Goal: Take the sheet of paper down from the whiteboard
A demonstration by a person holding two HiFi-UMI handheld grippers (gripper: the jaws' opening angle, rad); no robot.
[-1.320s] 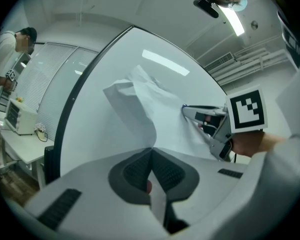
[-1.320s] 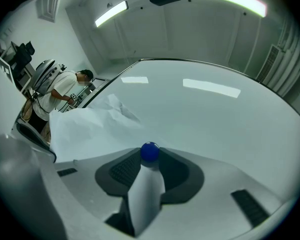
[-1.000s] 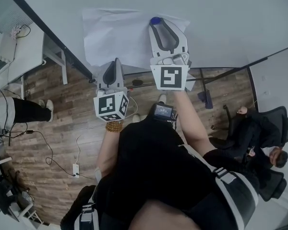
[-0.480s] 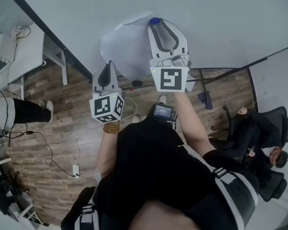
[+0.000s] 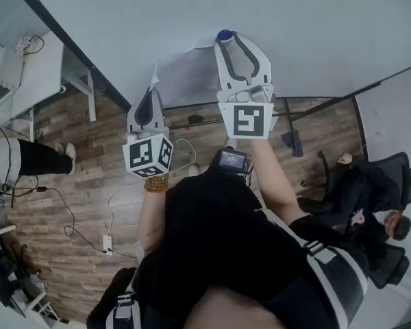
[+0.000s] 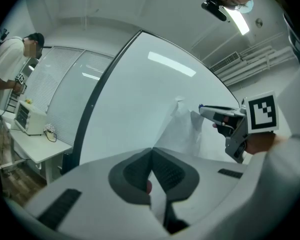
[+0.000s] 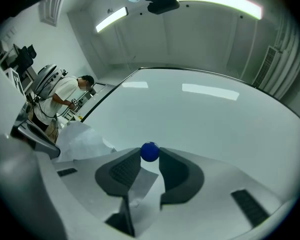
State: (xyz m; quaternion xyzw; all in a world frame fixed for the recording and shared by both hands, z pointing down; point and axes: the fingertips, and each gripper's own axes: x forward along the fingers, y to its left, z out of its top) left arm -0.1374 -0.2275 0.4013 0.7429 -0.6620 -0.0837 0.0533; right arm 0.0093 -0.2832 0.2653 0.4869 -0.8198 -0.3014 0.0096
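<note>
Squeezing the sheet of paper [image 6: 186,129], the left gripper [image 6: 151,153] is clamped tight on it — the right gripper [image 7: 150,159] pinches the blue magnet [image 7: 150,151] at its tips. Looks nearly down — one corner left.

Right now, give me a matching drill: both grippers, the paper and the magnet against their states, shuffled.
Things:
1. left gripper
2. right gripper
3. sheet of paper
4. magnet

States:
A. blue and round
B. jaws closed on the magnet
C. white, buckled in front of the whiteboard
D. shut on the sheet of paper

Pairs: 1-D, 2-B, 3-C, 4-A
</note>
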